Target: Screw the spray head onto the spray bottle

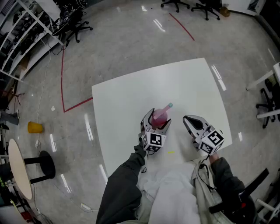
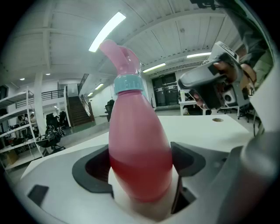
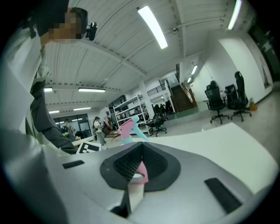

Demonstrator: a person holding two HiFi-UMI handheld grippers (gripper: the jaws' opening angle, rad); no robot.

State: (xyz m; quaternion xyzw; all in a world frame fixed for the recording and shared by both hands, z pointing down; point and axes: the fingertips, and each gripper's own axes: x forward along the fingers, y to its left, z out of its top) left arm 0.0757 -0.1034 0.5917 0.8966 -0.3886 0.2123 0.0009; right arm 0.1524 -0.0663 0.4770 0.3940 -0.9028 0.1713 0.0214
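spray bottle [image 1: 161, 114]: pink, spray head [image 2: 120, 57] seated on its teal collar, tilted away from you near the tabletop's [image 1: 131, 96] near edge | your left gripper [image 1: 157, 119]: jaws wide, clamped on the bottle's body | your right gripper [image 1: 192, 120]: jaws together, empty, just right of it

It was a large open lab or workshop hall: a white table [image 1: 131, 96] on polished grey floor [image 1: 131, 39] taped with red lines [image 1: 62, 74], metal shelving [image 1: 17, 35] upper left, office chairs [image 1: 175, 4] along the top.
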